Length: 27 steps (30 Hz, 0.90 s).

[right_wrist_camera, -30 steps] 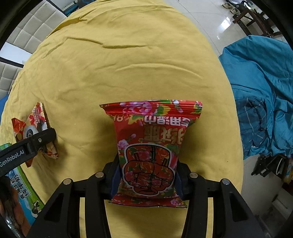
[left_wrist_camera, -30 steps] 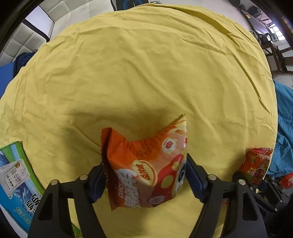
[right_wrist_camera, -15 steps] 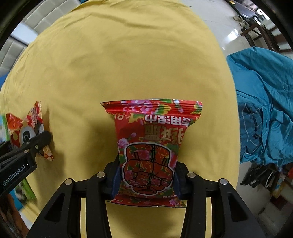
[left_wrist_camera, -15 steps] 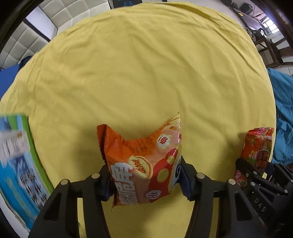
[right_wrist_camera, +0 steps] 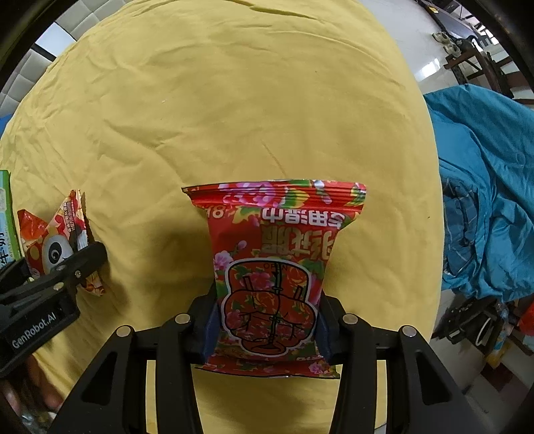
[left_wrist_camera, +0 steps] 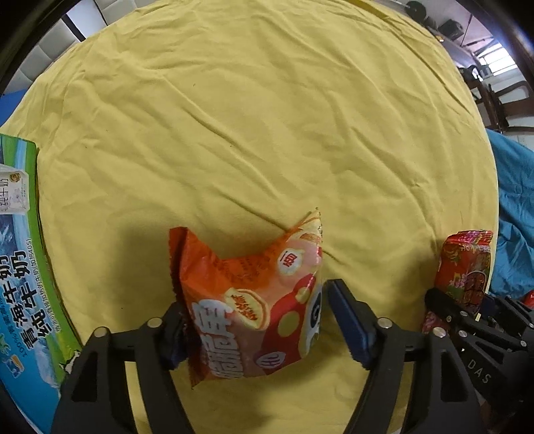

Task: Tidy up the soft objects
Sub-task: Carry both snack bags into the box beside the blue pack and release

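An orange snack bag [left_wrist_camera: 250, 300] with a panda print sits between the jaws of my left gripper [left_wrist_camera: 257, 320]. The right pad [left_wrist_camera: 347, 320] stands slightly off the bag, the left pad touches it; the jaws are opening. The bag also shows at the left of the right wrist view [right_wrist_camera: 56, 247]. My right gripper [right_wrist_camera: 267, 317] is shut on a red flowered snack bag [right_wrist_camera: 273, 267], held over the yellow cloth [right_wrist_camera: 233, 117]. That bag shows at the right of the left wrist view [left_wrist_camera: 464, 267].
A green and blue milk carton box [left_wrist_camera: 23, 267] lies at the cloth's left edge. A blue blanket [right_wrist_camera: 484, 200] lies heaped beyond the cloth's right edge. Padded white wall panels [left_wrist_camera: 83, 16] are at the far left.
The left gripper's jaws have widened, and a gap has appeared beside the orange bag's right side. The left gripper has swung, with the milk box shifting in view. The right gripper keeps its hold.
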Each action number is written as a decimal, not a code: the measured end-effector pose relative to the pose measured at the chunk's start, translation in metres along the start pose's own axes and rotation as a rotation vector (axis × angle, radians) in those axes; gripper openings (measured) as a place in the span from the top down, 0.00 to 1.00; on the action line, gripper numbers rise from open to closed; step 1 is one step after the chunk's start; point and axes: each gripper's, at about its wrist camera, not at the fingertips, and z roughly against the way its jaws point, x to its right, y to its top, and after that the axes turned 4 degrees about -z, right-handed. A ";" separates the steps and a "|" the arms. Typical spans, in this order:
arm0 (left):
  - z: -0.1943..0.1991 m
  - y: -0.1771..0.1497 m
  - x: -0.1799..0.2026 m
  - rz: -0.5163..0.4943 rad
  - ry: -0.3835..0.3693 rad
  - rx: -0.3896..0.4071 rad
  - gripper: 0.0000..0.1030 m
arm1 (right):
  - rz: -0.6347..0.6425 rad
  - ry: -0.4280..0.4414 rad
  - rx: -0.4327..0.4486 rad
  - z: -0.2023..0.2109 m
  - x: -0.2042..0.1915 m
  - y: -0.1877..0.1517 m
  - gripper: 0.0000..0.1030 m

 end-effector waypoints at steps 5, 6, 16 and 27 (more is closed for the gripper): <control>-0.002 -0.011 0.002 -0.007 -0.012 0.010 0.18 | -0.006 -0.003 -0.008 -0.004 0.010 0.005 0.53; -0.007 -0.009 0.006 -0.018 -0.006 0.001 0.18 | -0.006 -0.006 -0.008 -0.004 0.009 0.005 0.53; -0.006 0.005 0.014 -0.023 0.043 -0.015 0.49 | -0.001 -0.043 0.024 -0.002 -0.005 0.000 0.55; 0.052 -0.018 -0.005 -0.021 0.061 0.114 0.51 | 0.025 0.012 0.091 0.031 -0.023 -0.019 0.56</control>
